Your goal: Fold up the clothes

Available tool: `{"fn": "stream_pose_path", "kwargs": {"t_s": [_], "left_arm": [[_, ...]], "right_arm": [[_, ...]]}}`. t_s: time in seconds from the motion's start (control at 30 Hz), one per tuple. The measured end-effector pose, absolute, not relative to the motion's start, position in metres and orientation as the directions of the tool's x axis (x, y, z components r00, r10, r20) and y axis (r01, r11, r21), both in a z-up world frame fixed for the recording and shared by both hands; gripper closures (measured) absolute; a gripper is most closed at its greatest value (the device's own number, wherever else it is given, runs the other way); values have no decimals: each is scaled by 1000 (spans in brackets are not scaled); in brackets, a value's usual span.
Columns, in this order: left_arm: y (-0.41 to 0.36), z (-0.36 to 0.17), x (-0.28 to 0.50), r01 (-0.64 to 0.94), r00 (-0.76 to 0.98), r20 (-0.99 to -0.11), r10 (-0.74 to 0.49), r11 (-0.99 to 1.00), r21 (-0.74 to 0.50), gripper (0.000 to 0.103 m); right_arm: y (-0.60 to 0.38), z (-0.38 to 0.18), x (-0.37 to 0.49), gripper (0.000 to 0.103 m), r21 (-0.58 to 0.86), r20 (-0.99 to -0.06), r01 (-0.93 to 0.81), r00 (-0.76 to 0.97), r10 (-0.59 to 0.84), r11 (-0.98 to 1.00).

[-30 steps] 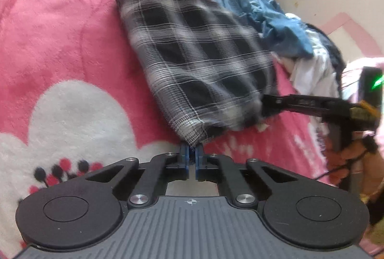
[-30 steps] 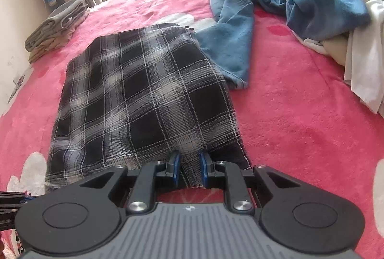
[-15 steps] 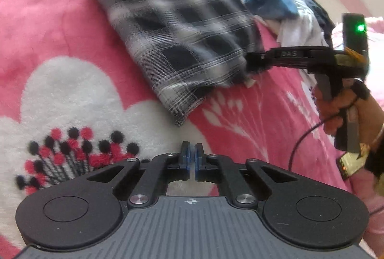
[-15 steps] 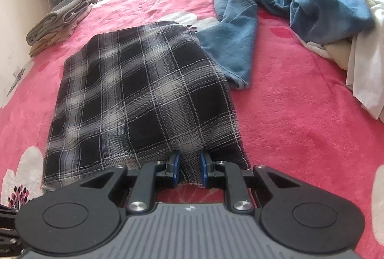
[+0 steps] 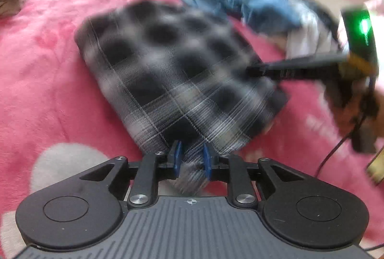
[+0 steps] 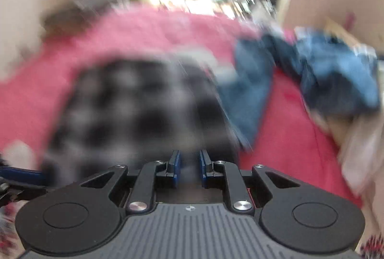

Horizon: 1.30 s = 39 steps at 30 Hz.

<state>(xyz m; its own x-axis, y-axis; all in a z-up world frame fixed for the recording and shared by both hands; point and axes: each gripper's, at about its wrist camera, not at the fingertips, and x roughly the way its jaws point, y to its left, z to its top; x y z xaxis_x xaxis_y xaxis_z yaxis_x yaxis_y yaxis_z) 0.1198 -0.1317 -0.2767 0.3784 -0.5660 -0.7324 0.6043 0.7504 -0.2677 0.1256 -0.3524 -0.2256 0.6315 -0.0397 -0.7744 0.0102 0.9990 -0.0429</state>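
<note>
Two handheld grippers are seen at the near edge of a folded black-and-white plaid garment (image 5: 177,71) spread on a pink blanket (image 5: 48,81). The left gripper (image 5: 192,158) is shown at six o'clock in its own view, jaws opening, with plaid cloth lying between the blue pads. The right gripper (image 6: 188,166) is blurred, its jaws narrowly apart with the garment's edge between them; a grip cannot be told, and blue jeans (image 6: 249,100) lie at two o'clock.

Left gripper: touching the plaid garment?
Touching. Left wrist view: the plaid garment edge lies bunched between the left gripper jaws, which are opening.
</note>
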Motion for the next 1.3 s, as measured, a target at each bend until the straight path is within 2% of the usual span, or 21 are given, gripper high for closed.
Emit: {"fn": "stream_pose_path", "kwargs": {"t_s": [0.1, 0.2, 0.33, 0.4, 0.47, 0.53, 0.67, 0.77, 0.83, 0.9, 1.03, 1.17, 1.3], "left_arm": [[-133, -277, 113, 628, 406, -720, -563, 744, -227, 83], [-122, -267, 118, 601, 391, -708, -588, 746, -287, 83], [-110, -252, 127, 565, 447, -645, -619, 755, -333, 78], [-114, -260, 138, 537, 446, -666, -598, 774, -335, 77], [-121, -277, 146, 524, 402, -711, -577, 782, -338, 78], [-118, -277, 144, 536, 404, -697, -592, 771, -344, 78], [-109, -259, 144, 552, 441, -648, -621, 757, -349, 77], [-106, -255, 159, 516, 483, -622, -616, 774, -366, 77], [-112, -267, 171, 476, 478, -654, -586, 799, -368, 77], [-113, -284, 172, 447, 468, -680, -564, 815, -368, 77], [-108, -288, 159, 473, 502, -648, -573, 809, -349, 76], [-101, -293, 162, 469, 500, -622, -602, 792, -390, 75], [-99, -293, 166, 468, 493, -612, -619, 781, -413, 73]], "right_arm": [[-364, -220, 129, 86, -53, -785, 21, 617, -54, 998], [-368, -197, 135, 86, -59, -774, 36, 630, -68, 998], [-368, -176, 149, 85, 27, -704, 5, 710, 15, 1000], [-369, -189, 165, 85, 57, -720, -6, 692, 46, 998], [-374, -217, 180, 86, 27, -774, 18, 633, 9, 999], [-380, -231, 190, 83, 9, -804, 46, 594, -20, 999], [-366, -197, 195, 83, -67, -759, 29, 647, -70, 997], [-349, -175, 204, 83, 3, -724, -52, 689, 38, 999], [-334, -175, 219, 83, 69, -719, -127, 681, 137, 990], [-321, -188, 241, 83, 97, -739, -152, 651, 174, 984], [-323, -238, 285, 85, 58, -821, -35, 567, 67, 998], [-299, -207, 284, 82, -39, -794, -48, 608, -1, 998], [-256, -174, 267, 80, -6, -741, -304, 641, 199, 953]]}}
